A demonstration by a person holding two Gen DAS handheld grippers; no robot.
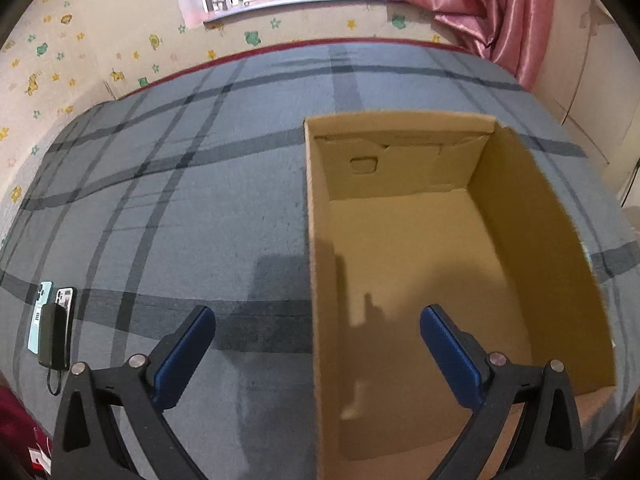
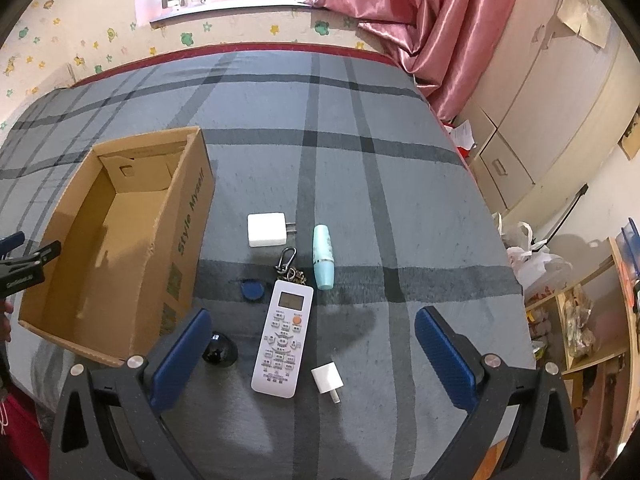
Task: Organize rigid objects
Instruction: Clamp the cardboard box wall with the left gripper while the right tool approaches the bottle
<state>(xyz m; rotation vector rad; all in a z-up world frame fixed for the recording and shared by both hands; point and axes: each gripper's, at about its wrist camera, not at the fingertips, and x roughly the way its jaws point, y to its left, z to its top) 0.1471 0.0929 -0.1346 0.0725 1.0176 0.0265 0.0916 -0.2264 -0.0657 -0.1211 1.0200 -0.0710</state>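
Note:
An open, empty cardboard box (image 1: 452, 248) stands on the grey plaid bed; it also shows at the left of the right wrist view (image 2: 120, 240). My left gripper (image 1: 318, 320) is open and empty, straddling the box's near left wall. My right gripper (image 2: 312, 320) is open and empty above a white remote control (image 2: 282, 340). Around the remote lie a large white charger (image 2: 266, 230), a small white charger (image 2: 327, 380), a light-blue tube (image 2: 323, 257), a keychain (image 2: 289, 266) with a blue fob (image 2: 252, 290), and a black round object (image 2: 219, 350).
Two phones (image 1: 54, 312) and a black power bank (image 1: 54, 336) lie at the bed's left edge. A wall with a window is beyond the bed, a pink curtain (image 2: 420, 20) at the right, and wardrobes and shelves (image 2: 580, 320) stand right of the bed.

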